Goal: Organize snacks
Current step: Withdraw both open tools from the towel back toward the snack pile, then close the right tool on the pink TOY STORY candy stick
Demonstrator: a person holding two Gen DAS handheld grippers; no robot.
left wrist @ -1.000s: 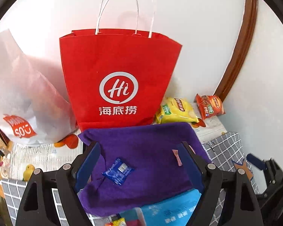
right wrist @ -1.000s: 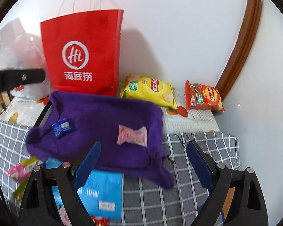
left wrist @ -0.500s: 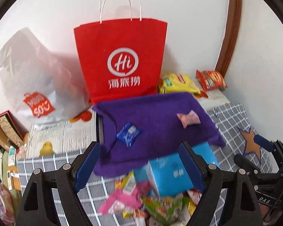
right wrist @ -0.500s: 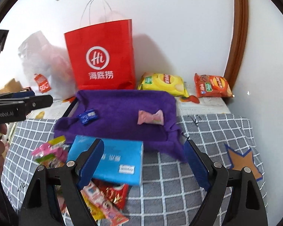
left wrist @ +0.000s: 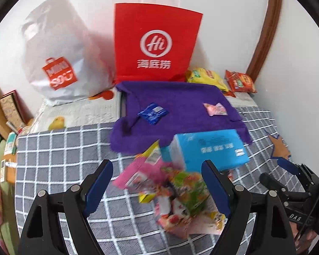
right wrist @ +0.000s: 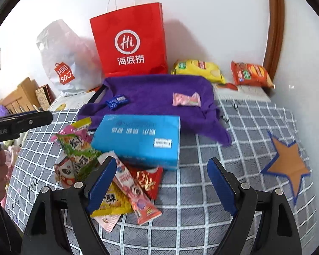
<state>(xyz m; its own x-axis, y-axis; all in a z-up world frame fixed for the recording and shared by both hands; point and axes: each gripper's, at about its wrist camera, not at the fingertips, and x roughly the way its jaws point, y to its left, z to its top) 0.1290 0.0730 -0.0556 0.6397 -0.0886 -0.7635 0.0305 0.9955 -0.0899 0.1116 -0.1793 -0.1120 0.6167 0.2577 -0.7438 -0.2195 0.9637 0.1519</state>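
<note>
Blue box (right wrist: pixel 138 137) long axis left-right, pink snack stick (right wrist: pixel 136 189) lying diagonal

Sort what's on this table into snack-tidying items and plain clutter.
For the job: pile of snack packets, blue candy, pink candy, yellow chip bag, orange chip bag, purple cloth tray.

Lying about: blue tissue box, red paper bag, white plastic bag.

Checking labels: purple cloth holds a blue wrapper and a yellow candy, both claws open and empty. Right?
One error: the candy on the purple cloth is pink, not yellow, as the right wrist view shows. The blue wrapper is there too, and both the left claw and right claw are open and empty.
</note>
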